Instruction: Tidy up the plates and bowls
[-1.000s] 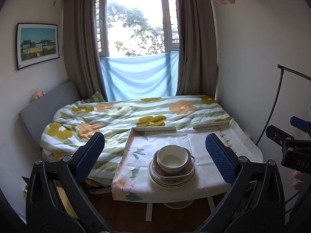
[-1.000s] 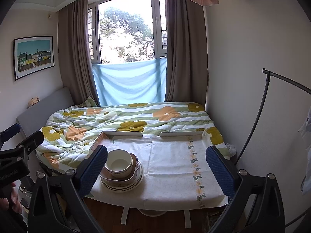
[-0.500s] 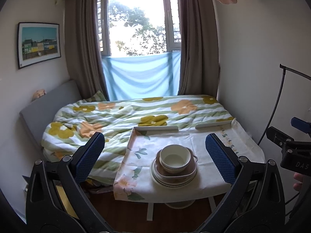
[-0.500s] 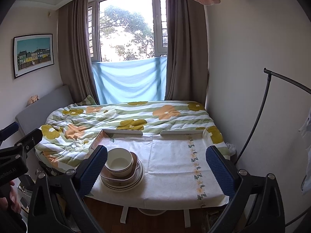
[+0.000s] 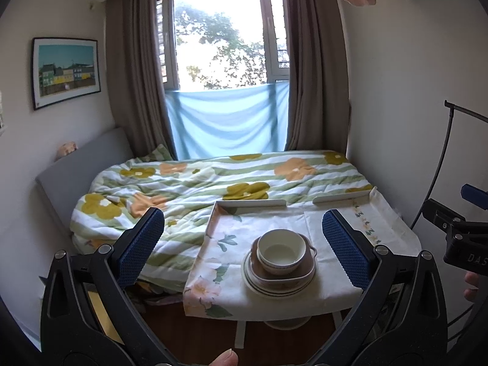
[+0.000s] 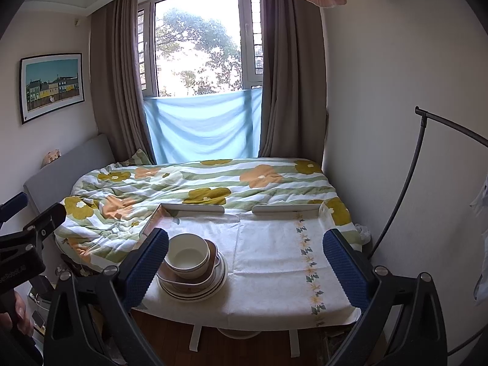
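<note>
Both claws agape; one bowl (image 5: 281, 250), one dish (image 5: 286, 274), stacked plates (image 5: 276, 288).

One stack of dishes (image 5: 279, 267) sits on one small table (image 5: 360, 292) covered by a single floral cloth, at about five o'clock in the left wrist view and seven o'clock in the right wrist view. The stack holds one cream bowl (image 5: 281, 250) on top, one brown dish with handles (image 5: 300, 276) beneath it, and round striped plates (image 5: 253, 283) at the bottom; at least two plate rims show, the exact number is unclear. Two grippers appear: the left gripper (image 5: 243, 247) and the right gripper (image 6: 245, 267), each with two blue-padded fingers spread wide. One bed (image 5: 195, 183) lies at twelve o'clock beyond the table. One framed picture (image 5: 65, 71) hangs at ten o'clock.
</note>
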Demonstrator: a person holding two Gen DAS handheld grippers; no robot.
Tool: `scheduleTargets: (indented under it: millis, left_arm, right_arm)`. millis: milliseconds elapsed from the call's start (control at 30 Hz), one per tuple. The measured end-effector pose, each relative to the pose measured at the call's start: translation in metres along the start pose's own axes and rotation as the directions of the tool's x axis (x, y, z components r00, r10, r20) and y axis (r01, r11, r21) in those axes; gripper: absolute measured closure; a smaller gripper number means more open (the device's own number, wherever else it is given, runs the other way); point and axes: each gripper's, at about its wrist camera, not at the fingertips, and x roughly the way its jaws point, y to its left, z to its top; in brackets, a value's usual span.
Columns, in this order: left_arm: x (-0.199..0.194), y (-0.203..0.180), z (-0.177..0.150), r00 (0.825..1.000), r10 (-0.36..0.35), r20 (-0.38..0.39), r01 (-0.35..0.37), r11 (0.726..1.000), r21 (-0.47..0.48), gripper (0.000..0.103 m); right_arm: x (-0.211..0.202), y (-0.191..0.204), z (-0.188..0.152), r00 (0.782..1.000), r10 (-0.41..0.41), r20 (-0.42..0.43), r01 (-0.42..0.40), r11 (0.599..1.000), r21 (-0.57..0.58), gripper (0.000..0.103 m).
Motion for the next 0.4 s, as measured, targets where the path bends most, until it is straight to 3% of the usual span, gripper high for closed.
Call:
scheduleTargets:
  millis: [400]
  left_arm:
    - [0.0082, -0.0060, -0.0016, 1.000, -0.009, 0.002, 0.009, 1.000, 0.017, 0.000]
  right_arm:
    - [0.0097, -0.0027, -0.0037, 1.000, 0.005, -0.021, -0.005, 1.000, 0.009, 0.002]
